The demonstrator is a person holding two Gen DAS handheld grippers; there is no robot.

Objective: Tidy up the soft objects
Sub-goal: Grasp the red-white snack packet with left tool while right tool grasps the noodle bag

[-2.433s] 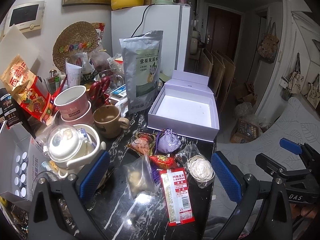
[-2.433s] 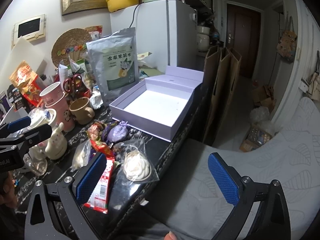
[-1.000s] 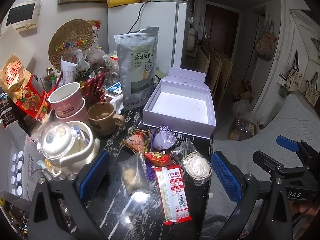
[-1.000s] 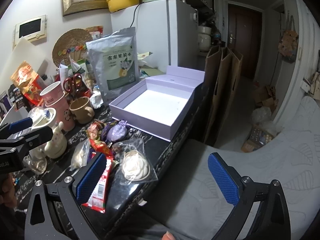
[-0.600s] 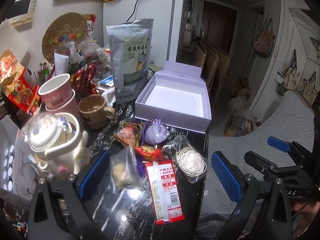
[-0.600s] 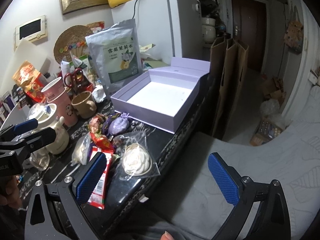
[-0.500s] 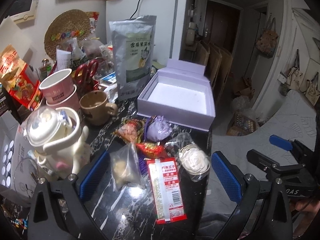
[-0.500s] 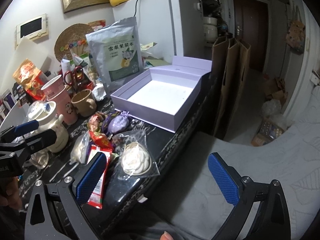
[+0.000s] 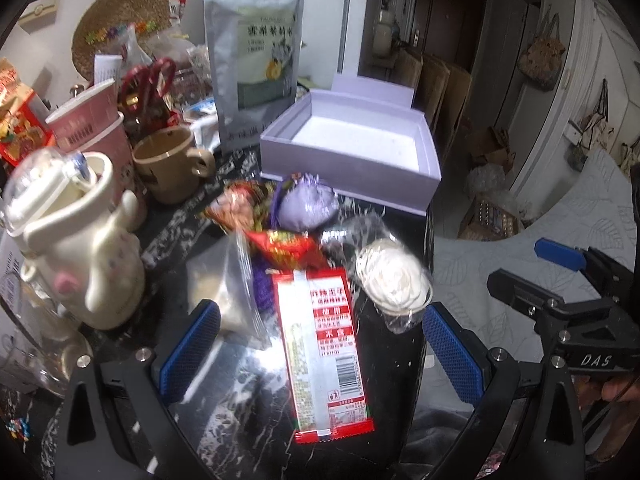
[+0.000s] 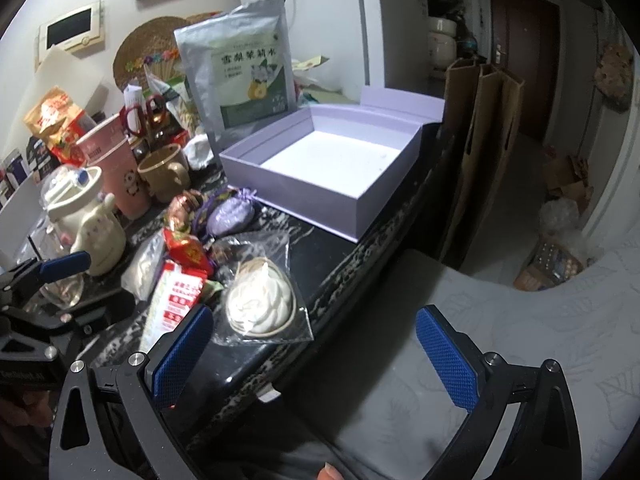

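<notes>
Soft packets lie in a cluster on the black marble counter (image 9: 240,392): a long red snack packet (image 9: 322,344), a white rosette in a clear bag (image 9: 392,280) (image 10: 260,300), a purple sachet (image 9: 306,204) (image 10: 232,214), a red candy wrapper (image 9: 290,242) and a clear bag (image 9: 224,300). Behind them stands an empty lilac box (image 9: 352,148) (image 10: 332,160). My left gripper (image 9: 316,352) is open, low over the red packet. Over the counter's right edge my right gripper (image 10: 316,348) is open, beside the rosette bag.
A cream teapot (image 9: 76,248), a brown mug (image 9: 170,162), stacked pink cups (image 9: 92,124) and a tall silver pouch (image 9: 254,56) crowd the counter's left and back. A grey bedspread (image 10: 520,340) lies right of the counter. A white fridge stands behind.
My left gripper has dropped closer to the packets, with the red packet now between its fingers. My right gripper has edged left and nearer to the rosette bag. Both stay open.
</notes>
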